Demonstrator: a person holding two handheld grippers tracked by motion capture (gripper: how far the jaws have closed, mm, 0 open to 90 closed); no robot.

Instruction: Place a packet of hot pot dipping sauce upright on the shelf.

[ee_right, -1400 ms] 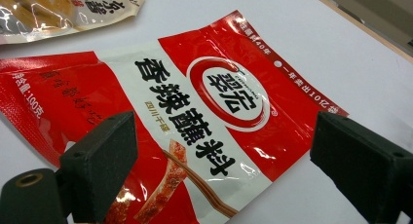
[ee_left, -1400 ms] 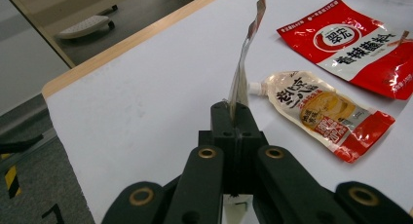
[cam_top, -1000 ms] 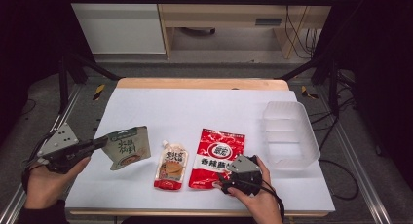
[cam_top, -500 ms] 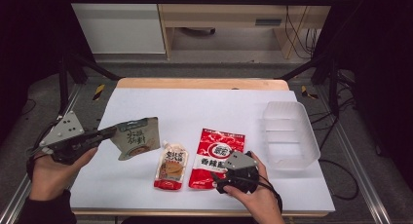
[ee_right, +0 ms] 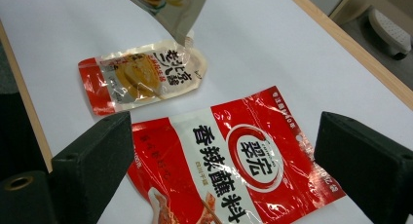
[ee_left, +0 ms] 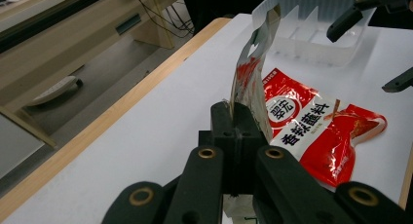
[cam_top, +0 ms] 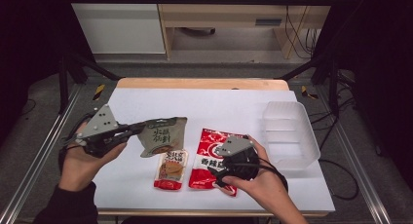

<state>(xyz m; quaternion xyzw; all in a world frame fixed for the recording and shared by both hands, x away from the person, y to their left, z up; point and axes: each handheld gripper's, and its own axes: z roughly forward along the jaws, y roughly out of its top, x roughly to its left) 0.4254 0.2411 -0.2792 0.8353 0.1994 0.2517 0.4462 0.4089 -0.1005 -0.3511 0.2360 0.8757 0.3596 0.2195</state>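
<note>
Left gripper [cam_top: 130,130]: fingers clamped on one edge of a grey-green packet [cam_top: 162,136], which hangs clear of the white counter [cam_top: 214,104], above and left of the small packet. It looks thin, crinkled and floppy, with a cut-out hanging hole near its top.

Small red-and-clear packet [cam_top: 171,170]: flat on the counter, glossy film, untouched.

Large red packet [cam_top: 214,153]: flat, shiny, lightly wrinkled, just beside the small one. Right gripper [ee_right: 229,160] hovers over it, fingers spread wide, holding nothing.

Clear plastic bin [cam_top: 290,134], far right: rigid, translucent, ribbed inside, apparently empty.

Judgement: probably packing packets into the bin. One lifted, none in, two left.
</note>
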